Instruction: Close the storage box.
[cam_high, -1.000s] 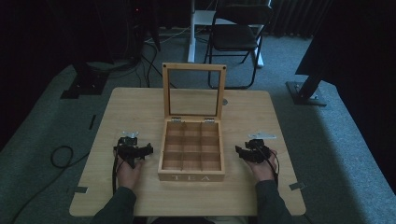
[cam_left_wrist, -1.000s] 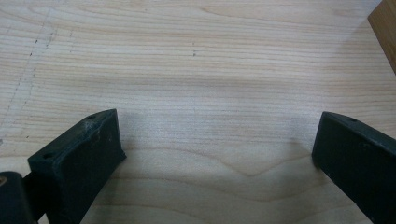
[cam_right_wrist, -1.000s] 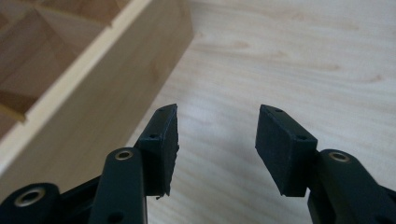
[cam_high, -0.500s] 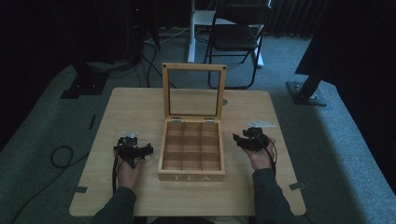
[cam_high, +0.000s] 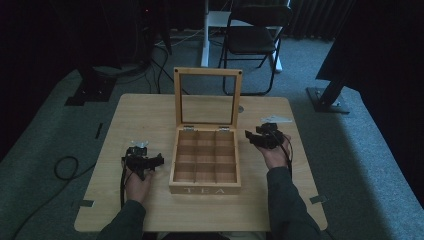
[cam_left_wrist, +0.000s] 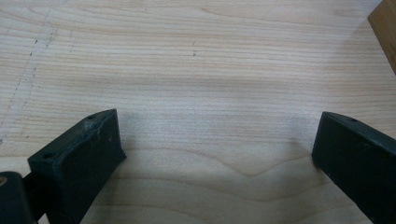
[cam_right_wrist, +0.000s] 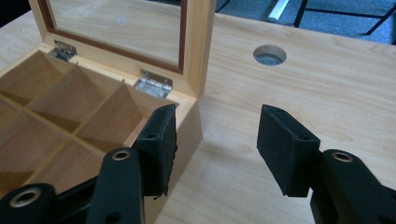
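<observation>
- A dim lab or studio is showing: dark curtains are hanging at twelve o'clock.
- A folding chair (cam_high: 255, 37) is standing behind the wooden table (cam_high: 150, 115), cables (cam_high: 65, 167) are trailing at nine o'clock.

Tea box (cam_high: 205, 159) on table (cam_high: 150, 112), between both grippers

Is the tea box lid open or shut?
Open: the glass-paned lid stands upright on its hinges behind the tea box, exposing empty compartments.
</observation>
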